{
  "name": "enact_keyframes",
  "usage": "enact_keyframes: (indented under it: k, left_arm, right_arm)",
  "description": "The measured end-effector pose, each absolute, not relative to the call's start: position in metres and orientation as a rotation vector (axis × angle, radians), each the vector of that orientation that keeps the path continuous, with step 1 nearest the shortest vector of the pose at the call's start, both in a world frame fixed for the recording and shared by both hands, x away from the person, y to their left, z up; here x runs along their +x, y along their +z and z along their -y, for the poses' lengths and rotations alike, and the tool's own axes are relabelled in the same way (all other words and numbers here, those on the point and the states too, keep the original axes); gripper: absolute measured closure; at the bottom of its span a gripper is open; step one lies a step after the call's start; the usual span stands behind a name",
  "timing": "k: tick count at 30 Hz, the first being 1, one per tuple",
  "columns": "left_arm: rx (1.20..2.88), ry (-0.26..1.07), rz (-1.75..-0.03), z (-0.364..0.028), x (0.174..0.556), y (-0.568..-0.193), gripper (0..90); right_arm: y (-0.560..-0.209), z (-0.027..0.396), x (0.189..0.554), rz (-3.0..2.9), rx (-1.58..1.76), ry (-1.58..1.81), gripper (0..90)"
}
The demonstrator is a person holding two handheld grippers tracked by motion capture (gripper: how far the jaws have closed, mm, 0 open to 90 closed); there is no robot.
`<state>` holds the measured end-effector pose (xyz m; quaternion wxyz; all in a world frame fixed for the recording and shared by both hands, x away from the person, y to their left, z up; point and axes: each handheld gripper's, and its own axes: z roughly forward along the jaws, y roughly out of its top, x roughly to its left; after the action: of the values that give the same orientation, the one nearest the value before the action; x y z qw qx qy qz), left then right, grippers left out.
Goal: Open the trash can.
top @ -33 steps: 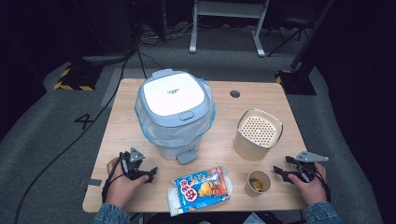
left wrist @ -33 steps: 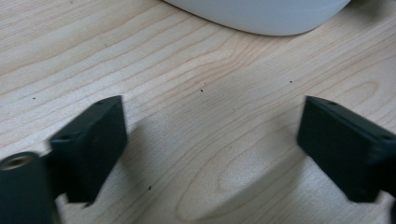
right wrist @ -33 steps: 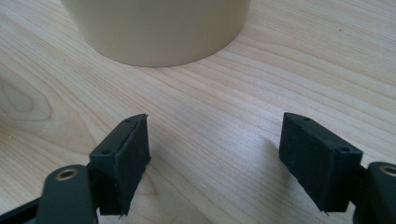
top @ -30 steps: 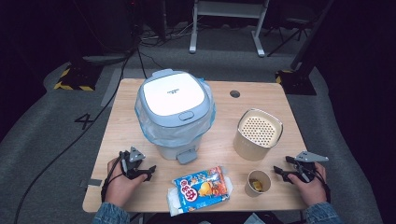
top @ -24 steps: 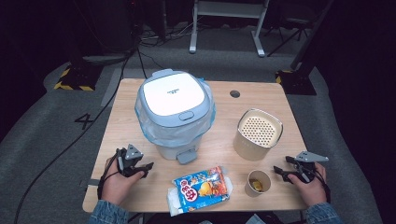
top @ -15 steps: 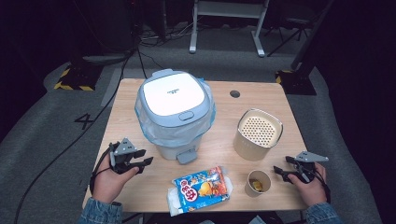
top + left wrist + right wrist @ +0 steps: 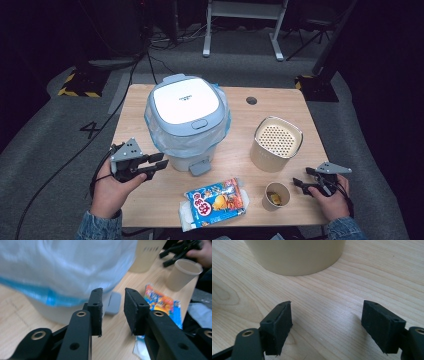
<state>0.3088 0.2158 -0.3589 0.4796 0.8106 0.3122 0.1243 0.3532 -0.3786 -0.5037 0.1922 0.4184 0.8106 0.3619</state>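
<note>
Blurred plastic liner (image 7: 62, 267) probably hides bin (image 7: 186, 120).

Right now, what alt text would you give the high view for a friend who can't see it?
A person's hands hold two open grippers, the left gripper and right gripper, at a wooden table. On it stand a lidded bin lined with a blue bag, a beige canister with a perforated top, a paper cup, and a colourful snack packet lying flat.
</note>
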Motion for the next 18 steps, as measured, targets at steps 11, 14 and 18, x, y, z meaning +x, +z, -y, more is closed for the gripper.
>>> enact_keyframes:
  k: [11, 14, 18]
  left_arm:
    - [1.903, 0.293, -0.621, -0.210, 0.322, -0.320, 86.0]
    - [1.900, 0.277, -0.593, -0.207, 0.326, -0.313, 86.9]
    - [1.908, 0.262, -0.574, -0.202, 0.332, -0.306, 89.2]
  right_arm:
    - [-0.504, 0.379, 0.353, -2.275, 1.174, 1.015, 24.8]
    - [-0.504, 0.379, 0.353, -2.275, 1.174, 1.016, 24.8]
    - [-0.504, 0.379, 0.353, -2.275, 1.175, 1.016, 24.8]
